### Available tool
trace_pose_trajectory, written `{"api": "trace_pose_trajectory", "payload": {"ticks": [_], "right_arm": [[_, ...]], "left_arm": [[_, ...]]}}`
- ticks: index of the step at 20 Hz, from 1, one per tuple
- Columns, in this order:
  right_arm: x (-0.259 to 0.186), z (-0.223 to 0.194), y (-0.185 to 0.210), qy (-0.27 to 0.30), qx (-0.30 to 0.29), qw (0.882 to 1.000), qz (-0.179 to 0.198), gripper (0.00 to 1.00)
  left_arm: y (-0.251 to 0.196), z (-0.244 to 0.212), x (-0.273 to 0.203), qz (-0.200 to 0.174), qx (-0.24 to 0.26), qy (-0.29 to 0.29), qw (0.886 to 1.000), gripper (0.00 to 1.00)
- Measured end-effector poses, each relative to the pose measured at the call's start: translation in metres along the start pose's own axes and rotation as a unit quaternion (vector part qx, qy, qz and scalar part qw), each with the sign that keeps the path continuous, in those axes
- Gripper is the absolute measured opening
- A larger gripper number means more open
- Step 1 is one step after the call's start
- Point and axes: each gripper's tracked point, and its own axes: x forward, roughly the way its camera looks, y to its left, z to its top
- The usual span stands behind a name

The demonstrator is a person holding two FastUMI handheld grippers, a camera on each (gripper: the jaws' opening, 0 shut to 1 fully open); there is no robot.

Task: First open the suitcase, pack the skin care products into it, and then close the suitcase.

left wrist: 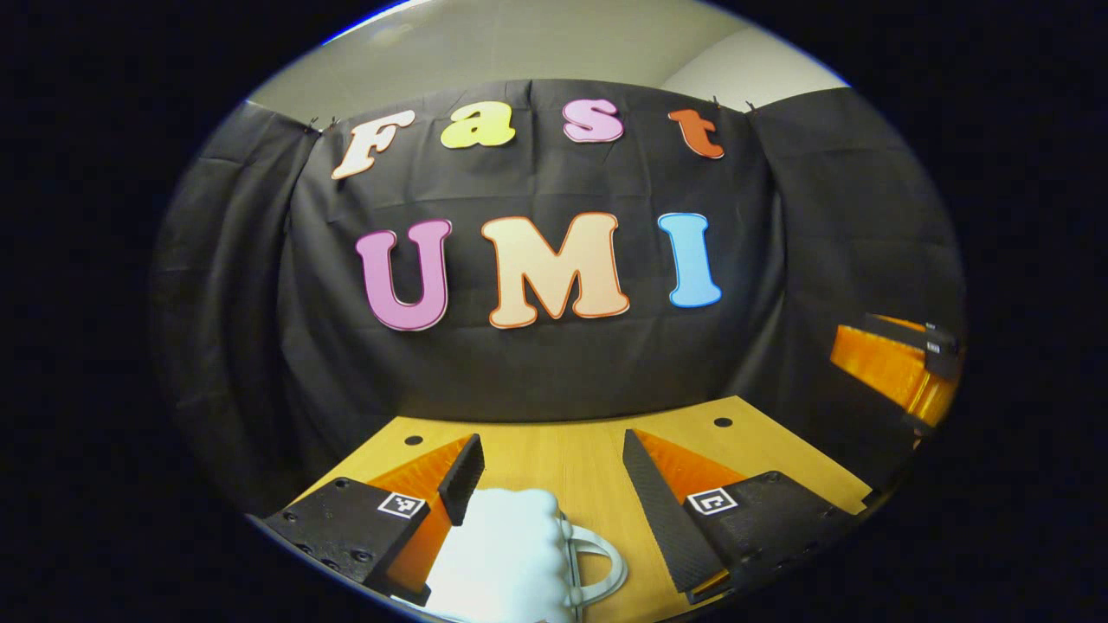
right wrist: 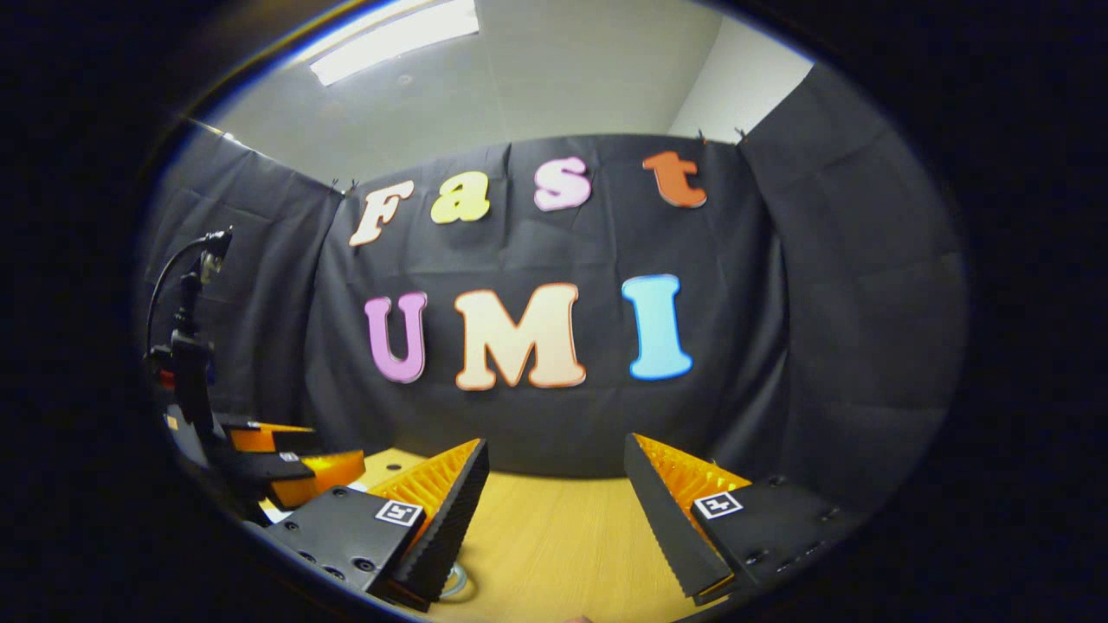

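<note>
white suitcase (left wrist: 506,554), handle (left wrist: 597,562) pointing right

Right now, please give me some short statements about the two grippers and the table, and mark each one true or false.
1. The left gripper is open, with a wide gap between its fingers. True.
2. The left gripper is shut on the white bumpy object. False: the object lies on the wooden table between the open fingers; it is near the left finger, but contact cannot be judged.
3. The right gripper is open over bare table wood. True.
4. An open suitcase lies between the right gripper's fingers. False: only the wooden table shows there.
5. In the right gripper view, a dark stand with a curved neck rises at the left. True.
</note>
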Motion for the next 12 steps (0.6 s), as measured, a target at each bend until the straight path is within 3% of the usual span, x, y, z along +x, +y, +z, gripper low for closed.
{"api": "trace_pose_trajectory", "payload": {"ticks": [2, 6, 12], "right_arm": [[0.000, 0.015, 0.005, -0.022, -0.005, 1.000, -0.017, 0.97], [-0.004, 0.011, 0.019, -0.011, -0.006, 1.000, -0.029, 0.94], [-0.007, 0.012, 0.033, -0.009, -0.025, 0.999, -0.032, 0.97]], "left_arm": [[-0.003, 0.017, -0.001, -0.011, 0.004, -0.026, 1.000, 0.94], [0.002, 0.030, -0.004, -0.020, 0.038, -0.048, 0.998, 0.93], [0.015, 0.025, -0.002, -0.025, 0.008, -0.047, 0.999, 0.95]]}}
